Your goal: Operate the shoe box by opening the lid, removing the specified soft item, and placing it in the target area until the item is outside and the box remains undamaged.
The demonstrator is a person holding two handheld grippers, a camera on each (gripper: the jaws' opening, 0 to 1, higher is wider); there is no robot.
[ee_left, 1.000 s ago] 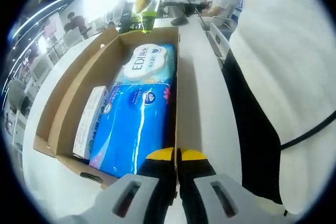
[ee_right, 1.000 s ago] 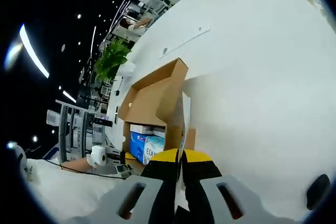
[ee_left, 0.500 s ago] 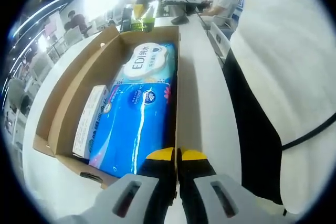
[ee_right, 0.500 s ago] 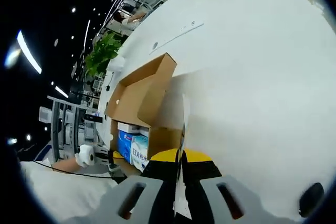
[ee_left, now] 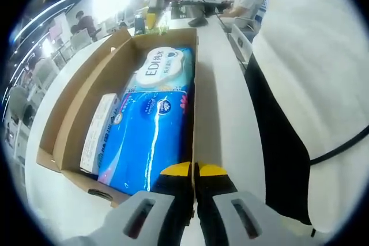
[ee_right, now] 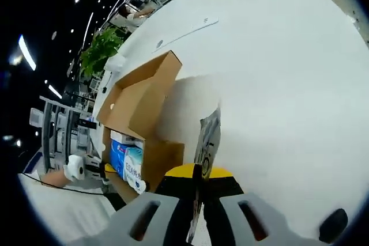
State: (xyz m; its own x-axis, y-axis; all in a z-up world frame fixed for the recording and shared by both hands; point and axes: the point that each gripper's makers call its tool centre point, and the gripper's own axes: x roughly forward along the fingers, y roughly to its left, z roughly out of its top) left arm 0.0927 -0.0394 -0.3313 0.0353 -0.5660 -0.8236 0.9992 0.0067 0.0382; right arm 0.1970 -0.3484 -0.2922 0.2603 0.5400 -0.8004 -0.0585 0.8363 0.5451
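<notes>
Left tool (ee_left: pixel 194 170) is clamped on the shoe box (ee_left: pixel 75 108) wall at lower centre; right tool (ee_right: pixel 196 172) pinches a thin flat packet (ee_right: pixel 207 139) — light, floppy. Blue tissue pack (ee_left: pixel 153 136) lies inside — soft, slippery film, best gripped at an end seam.

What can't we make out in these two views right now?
- Left gripper view: the blue pack covers the box floor; the side label of the white carton is too small to read.
- Left gripper view: the left tongs are shut on the box wall, hiding its near end.
- Right gripper view: the flat piece in the right tongs shows edge-on, so its face is unreadable.
</notes>
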